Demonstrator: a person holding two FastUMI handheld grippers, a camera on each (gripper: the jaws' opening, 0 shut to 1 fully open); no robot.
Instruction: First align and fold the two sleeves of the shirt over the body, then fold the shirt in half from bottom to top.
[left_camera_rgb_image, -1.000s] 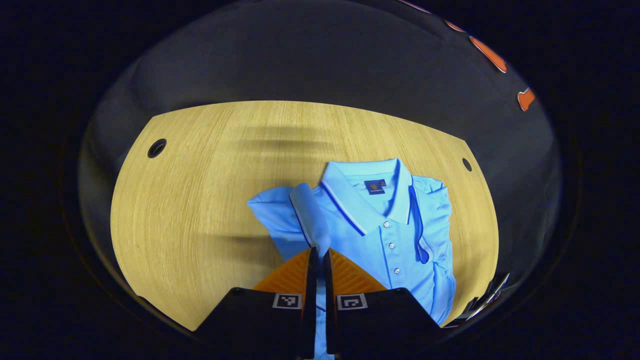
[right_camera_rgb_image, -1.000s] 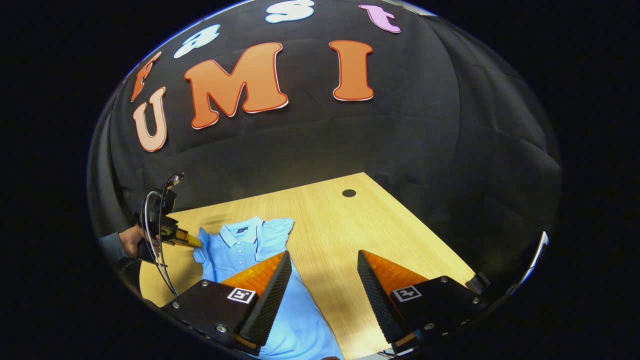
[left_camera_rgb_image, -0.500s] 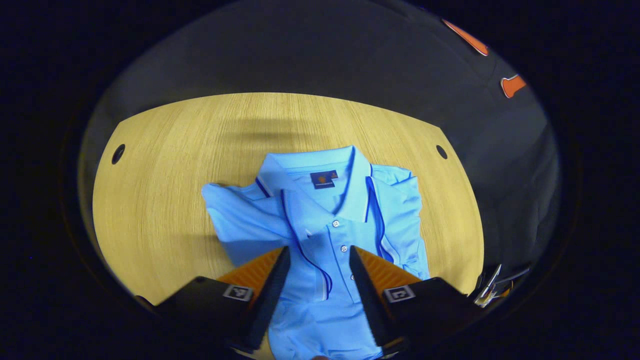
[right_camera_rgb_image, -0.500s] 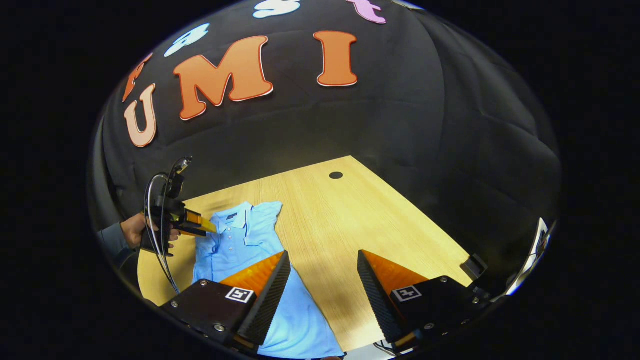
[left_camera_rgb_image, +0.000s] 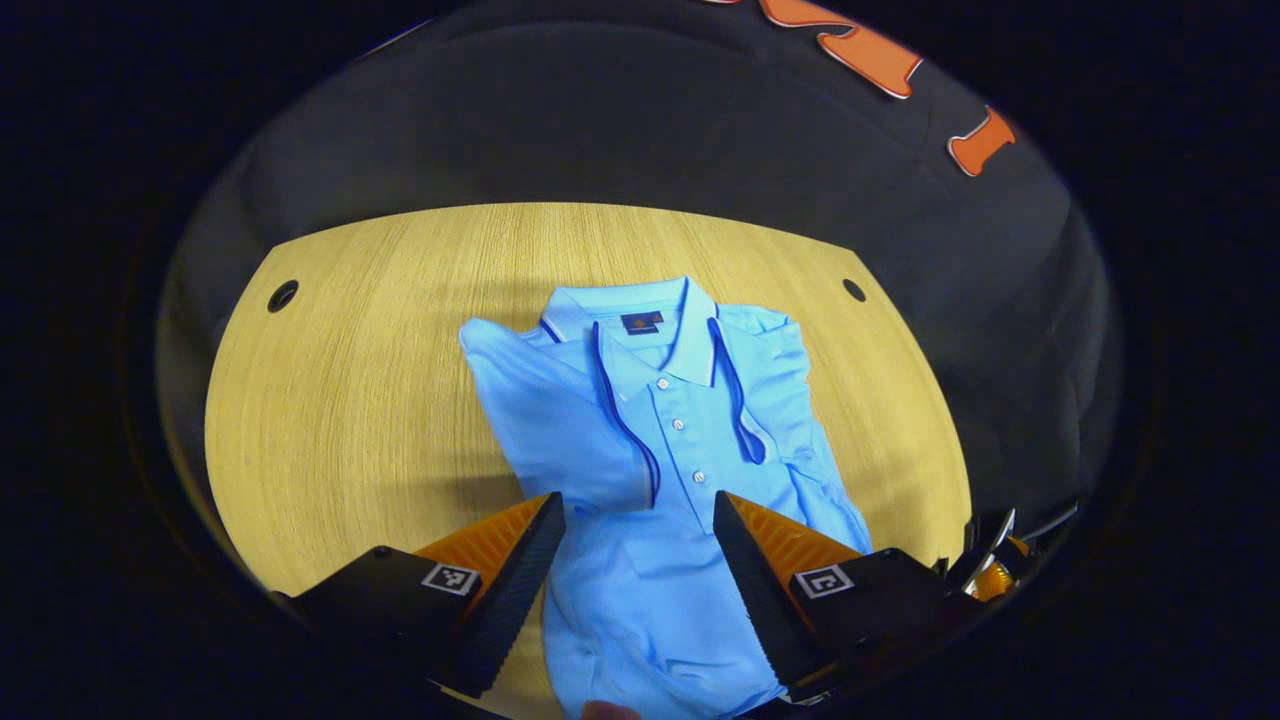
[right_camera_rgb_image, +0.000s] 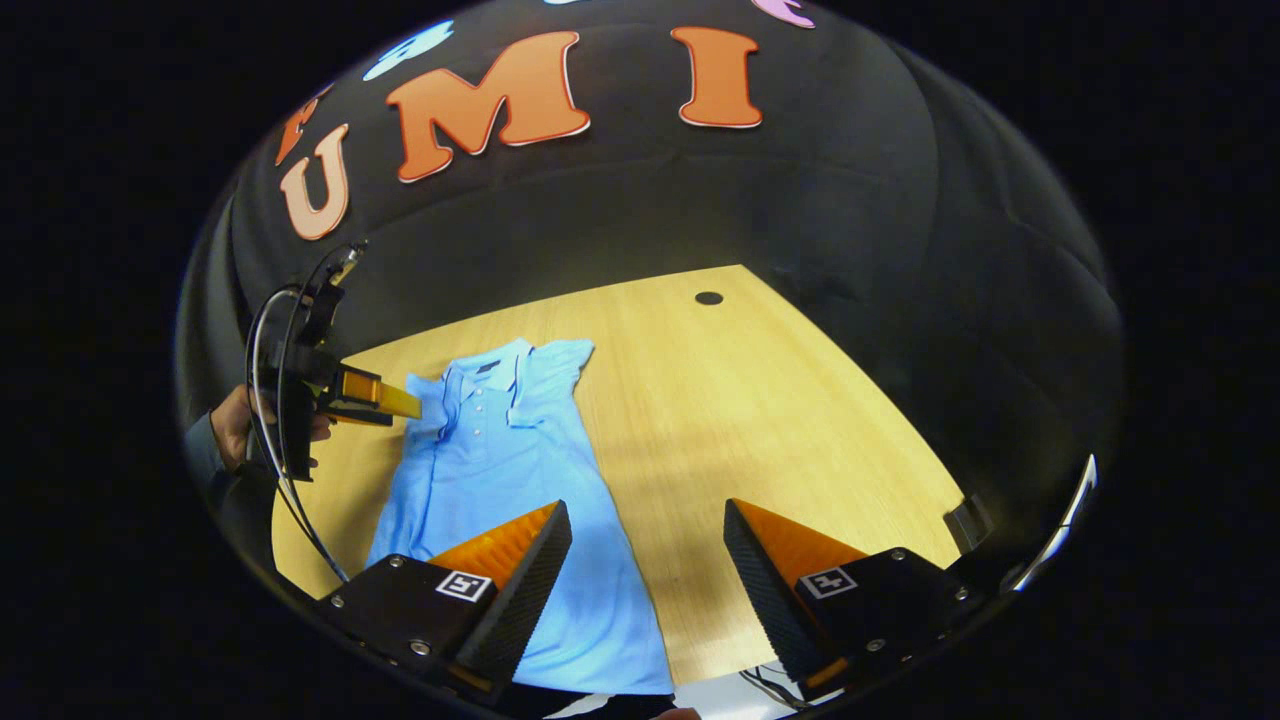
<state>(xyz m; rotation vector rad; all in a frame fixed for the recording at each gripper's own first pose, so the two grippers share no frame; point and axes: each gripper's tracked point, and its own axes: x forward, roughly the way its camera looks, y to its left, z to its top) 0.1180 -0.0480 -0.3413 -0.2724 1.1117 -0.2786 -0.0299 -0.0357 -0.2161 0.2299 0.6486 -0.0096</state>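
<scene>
Shirt (left_camera_rgb_image: 640, 470) lengthwise, collar toward far table (left_camera_rgb_image: 350, 350) edge, both tools wide open, empty

The shirt (left_camera_rgb_image: 640, 450) is running out of the left gripper view at the bottom, so its hem is lying out of sight there, and the left gripper's (left_camera_rgb_image: 638, 560) fingers (left_camera_rgb_image: 520, 590) are covering its lower flanks. In the right gripper view the right gripper's (right_camera_rgb_image: 645, 585) near finger is hiding part of the shirt's (right_camera_rgb_image: 500, 470) lower body, and the hem is slipping under the view's lower edge. The small label (left_camera_rgb_image: 640, 322) inside the collar is coming through too tiny to make out. The hand (right_camera_rgb_image: 232, 425) at the left rim is showing just partly, cut off behind the gripper body it is holding.
</scene>
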